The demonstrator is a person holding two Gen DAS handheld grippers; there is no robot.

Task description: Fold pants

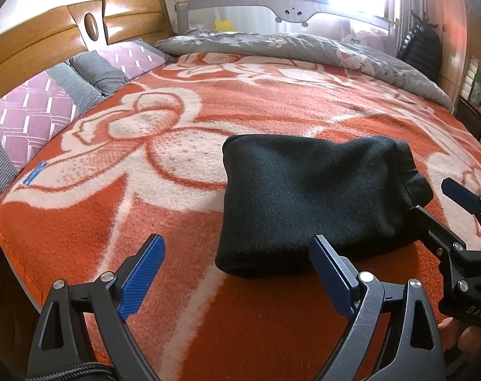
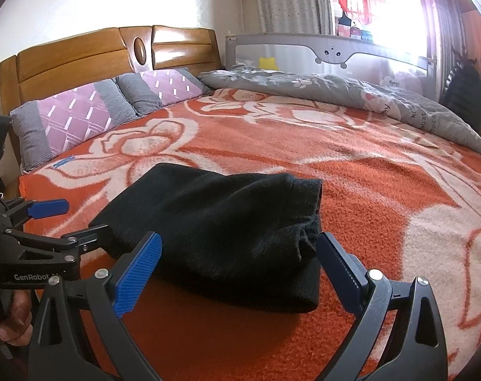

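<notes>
Bedroom, daylit. Wide bed under an orange-and-white floral blanket. Glossy wooden headboard against a pale wall. Two lilac-and-grey pillows along it. Grey printed quilt bunched at the far side, grey mesh bed rail behind. Dotted curtain beside a glaring window.

- The pants are black, of thick knit-like cloth, folded into a compact, puffy rectangular bundle.
- They lie flat on the orange-and-white blanket, layered ends showing at one side.
</notes>
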